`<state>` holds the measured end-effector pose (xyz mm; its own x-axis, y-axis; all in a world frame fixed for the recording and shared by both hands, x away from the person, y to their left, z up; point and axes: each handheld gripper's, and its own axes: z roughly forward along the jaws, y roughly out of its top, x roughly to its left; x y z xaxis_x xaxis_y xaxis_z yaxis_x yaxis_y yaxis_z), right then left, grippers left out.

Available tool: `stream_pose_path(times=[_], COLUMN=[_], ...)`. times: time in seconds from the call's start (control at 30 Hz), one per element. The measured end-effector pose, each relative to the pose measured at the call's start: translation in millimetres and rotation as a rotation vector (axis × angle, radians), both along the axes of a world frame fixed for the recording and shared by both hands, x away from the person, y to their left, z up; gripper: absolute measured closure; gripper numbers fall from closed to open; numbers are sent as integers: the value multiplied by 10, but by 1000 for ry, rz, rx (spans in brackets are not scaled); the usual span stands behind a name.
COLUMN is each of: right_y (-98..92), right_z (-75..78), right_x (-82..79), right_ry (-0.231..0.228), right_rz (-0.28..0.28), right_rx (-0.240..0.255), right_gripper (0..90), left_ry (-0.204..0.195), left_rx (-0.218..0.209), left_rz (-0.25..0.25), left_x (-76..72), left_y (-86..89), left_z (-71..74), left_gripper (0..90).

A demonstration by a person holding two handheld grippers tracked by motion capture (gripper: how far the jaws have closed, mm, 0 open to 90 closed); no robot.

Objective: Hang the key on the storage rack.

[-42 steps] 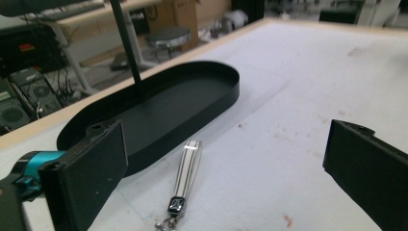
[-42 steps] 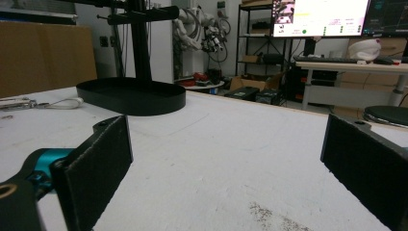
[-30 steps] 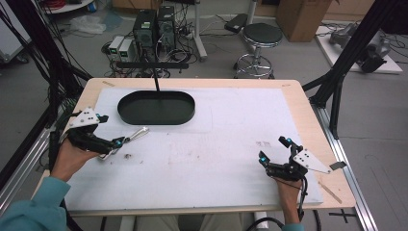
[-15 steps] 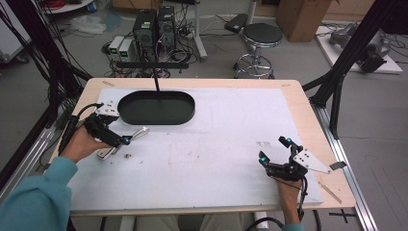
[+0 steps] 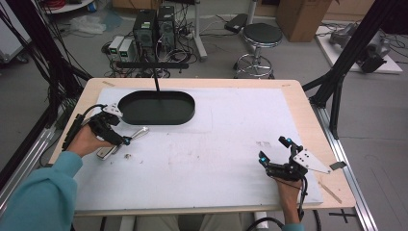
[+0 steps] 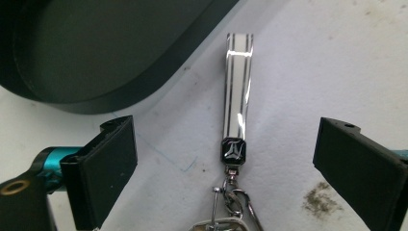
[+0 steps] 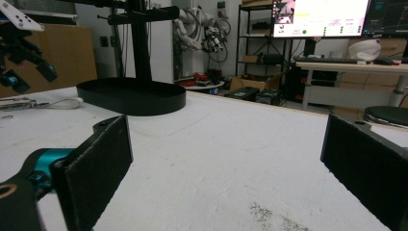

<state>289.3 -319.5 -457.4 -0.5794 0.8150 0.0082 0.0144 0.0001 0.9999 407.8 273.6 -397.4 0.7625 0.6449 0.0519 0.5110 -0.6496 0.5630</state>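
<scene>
High view: left hand-held gripper [image 5: 126, 140] over shiny silver strap keychain [image 5: 138, 132], just beside black oval tray [image 5: 156, 108] on white counter [image 5: 216, 144]; right hand-held gripper [image 5: 274, 155] well apart. Left gripper view: jaws wide, keychain [image 6: 238, 91] between, untouched. Right gripper view: jaws wide, holding nothing.

White table [image 5: 231, 144] on wood frame. Black oval stand base [image 5: 157, 108] far left, upright post [image 5: 155, 79] rising from it. On floor beyond: round stool [image 5: 261, 36], computer units [image 5: 153, 24], cardboard box [image 5: 303, 12] far right.
</scene>
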Motion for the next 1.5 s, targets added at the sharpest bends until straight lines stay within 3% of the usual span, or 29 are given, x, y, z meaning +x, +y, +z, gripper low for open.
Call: stream_pose_path(times=[0.4, 0.8, 0.83, 1.5], right_y=[0, 1, 1, -1], right_z=[0, 1, 1, 1], right_x=[-1, -1, -1, -3], right_ry=[3, 4, 4, 10], right_rz=[1, 1, 2, 0], right_rx=[2, 3, 4, 5], right_gripper=[34, 34, 34, 34], left_ry=[92, 109, 114, 161], left_rx=[84, 125, 128, 163], left_rz=[14, -3, -12, -20], left_x=[55, 72, 75, 132], left_y=[-80, -142, -142, -207], left_z=[-109, -124, -120, -120], left_gripper=[282, 439, 489, 603])
